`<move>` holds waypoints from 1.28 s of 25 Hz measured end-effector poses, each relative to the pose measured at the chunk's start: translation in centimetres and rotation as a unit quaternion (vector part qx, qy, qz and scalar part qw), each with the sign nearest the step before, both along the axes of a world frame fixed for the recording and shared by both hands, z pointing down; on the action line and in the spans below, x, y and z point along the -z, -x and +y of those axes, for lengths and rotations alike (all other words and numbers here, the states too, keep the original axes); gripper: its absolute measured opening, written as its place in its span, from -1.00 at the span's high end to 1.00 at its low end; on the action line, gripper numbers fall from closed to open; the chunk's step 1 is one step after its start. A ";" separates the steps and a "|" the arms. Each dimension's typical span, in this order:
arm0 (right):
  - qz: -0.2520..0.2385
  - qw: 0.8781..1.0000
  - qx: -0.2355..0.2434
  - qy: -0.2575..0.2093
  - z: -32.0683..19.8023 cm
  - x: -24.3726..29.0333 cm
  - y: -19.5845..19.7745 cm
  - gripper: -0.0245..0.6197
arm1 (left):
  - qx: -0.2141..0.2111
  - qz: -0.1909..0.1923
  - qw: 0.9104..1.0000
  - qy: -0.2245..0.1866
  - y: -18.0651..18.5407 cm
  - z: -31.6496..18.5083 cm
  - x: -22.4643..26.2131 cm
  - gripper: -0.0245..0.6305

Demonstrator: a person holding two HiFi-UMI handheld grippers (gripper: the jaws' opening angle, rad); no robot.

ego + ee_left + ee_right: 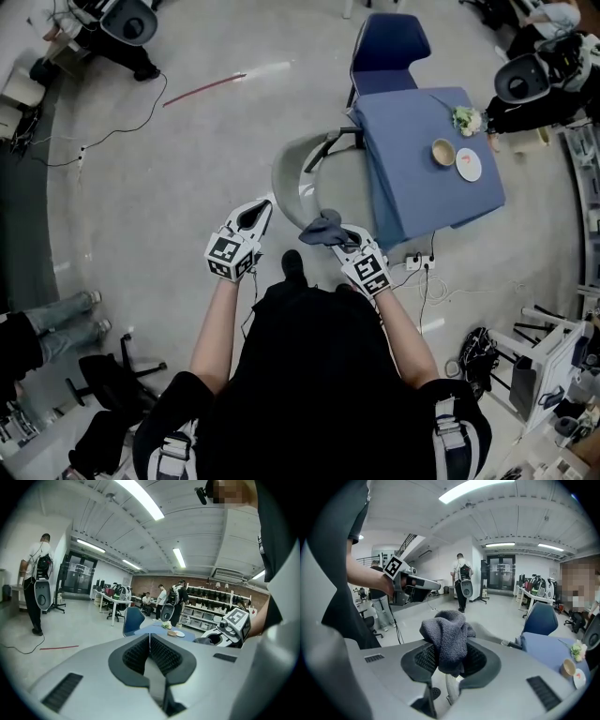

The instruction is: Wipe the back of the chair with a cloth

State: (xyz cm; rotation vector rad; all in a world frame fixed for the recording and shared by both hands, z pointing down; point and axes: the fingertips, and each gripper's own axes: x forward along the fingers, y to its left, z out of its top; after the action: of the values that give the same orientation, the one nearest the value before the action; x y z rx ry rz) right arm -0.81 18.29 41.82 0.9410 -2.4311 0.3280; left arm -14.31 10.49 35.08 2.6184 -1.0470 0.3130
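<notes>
The right gripper [342, 238] pinches a bunched grey cloth [447, 637] by the chair's backrest [287, 178], apparently poised to wipe, while the left gripper [150, 639], fingers pressed together on nothing, idles alongside

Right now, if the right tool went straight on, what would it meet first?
Probably the chair, just ahead of the cloth held in the right tool; depth is unclear.

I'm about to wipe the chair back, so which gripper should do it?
Probably right. The right gripper is shut on the grey cloth, close to the chair back; the left gripper is shut with nothing in it.
</notes>
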 end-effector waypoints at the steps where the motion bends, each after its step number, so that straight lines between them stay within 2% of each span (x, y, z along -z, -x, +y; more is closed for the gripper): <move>1: 0.000 1.000 -0.001 -0.001 -0.3 0.0 0.7 0.55 | -0.002 0.000 1.000 0.001 0.5 -0.3 -0.1 0.85; 12: 0.003 1.000 -0.023 -0.003 -4.2 -0.7 5.4 0.55 | -0.022 -0.002 1.000 0.006 5.1 -4.0 -0.9 0.85; 21: 0.029 1.000 -0.007 0.006 -5.2 -2.6 6.3 0.55 | -0.027 -0.008 0.999 0.025 5.9 -5.3 -2.3 0.85; 26: 0.062 0.997 0.040 0.011 -5.5 -4.6 6.3 0.55 | -0.018 -0.010 0.999 0.028 4.9 -7.0 -2.9 0.85; 32: 0.064 0.991 0.110 0.040 -6.3 -8.0 7.3 0.55 | 0.011 -0.011 0.999 0.036 4.2 -9.0 -4.1 0.85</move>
State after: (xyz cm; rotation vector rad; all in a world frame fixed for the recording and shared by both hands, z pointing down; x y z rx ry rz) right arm -8.07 11.97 49.83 0.6307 -2.3573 0.2758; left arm -18.48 1.52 39.20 2.5438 -1.0506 0.3682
